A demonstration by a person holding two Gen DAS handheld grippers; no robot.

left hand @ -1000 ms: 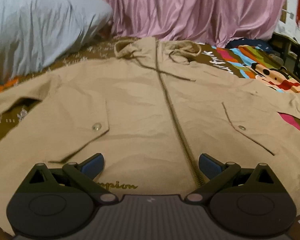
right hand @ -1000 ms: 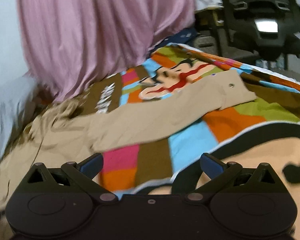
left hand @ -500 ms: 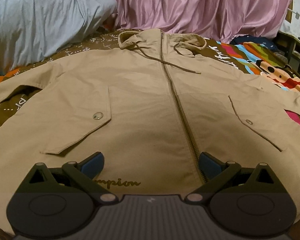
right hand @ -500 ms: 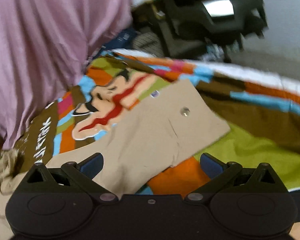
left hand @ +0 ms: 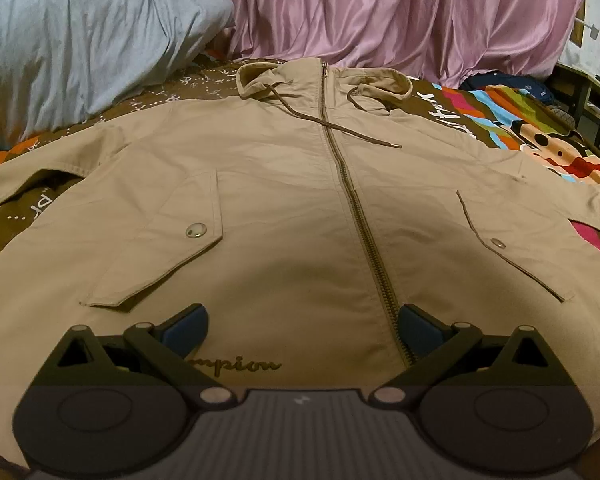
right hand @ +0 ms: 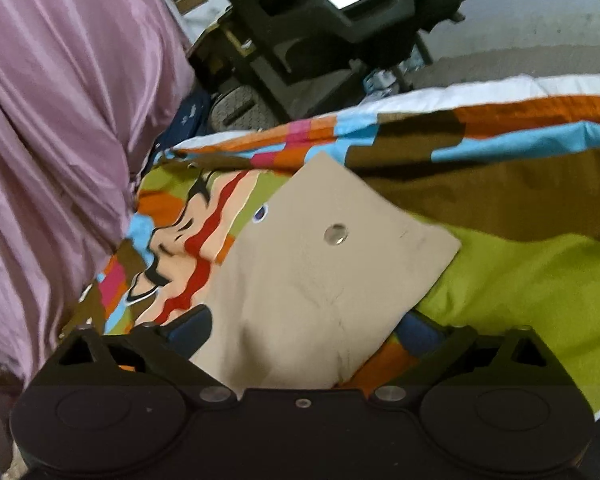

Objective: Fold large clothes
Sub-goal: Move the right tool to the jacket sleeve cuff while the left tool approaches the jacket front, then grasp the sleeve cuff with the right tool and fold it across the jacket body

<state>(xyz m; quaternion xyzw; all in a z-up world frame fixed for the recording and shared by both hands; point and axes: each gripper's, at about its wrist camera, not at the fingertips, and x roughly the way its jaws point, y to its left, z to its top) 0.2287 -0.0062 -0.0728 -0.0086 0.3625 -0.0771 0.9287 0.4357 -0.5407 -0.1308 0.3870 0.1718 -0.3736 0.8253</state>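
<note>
Beige jacket [left hand: 284,216] is seen flat, unfolded; its sleeve cuff [right hand: 340,264] is being closed on at twelve o'clock by right gripper [right hand: 300,328], left gripper [left hand: 300,320] held wide, empty.

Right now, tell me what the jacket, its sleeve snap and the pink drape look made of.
Jacket: matte tan woven cloth, likely cotton; soft creases, no sheen. Sleeve snap: probably metal; it glints silver. Pink drape: satin-like, maybe synthetic; glossy highlights along its folds.

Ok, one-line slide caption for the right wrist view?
Right gripper closing around the tan jacket sleeve cuff lying flat on the colourful bedspread.
</note>
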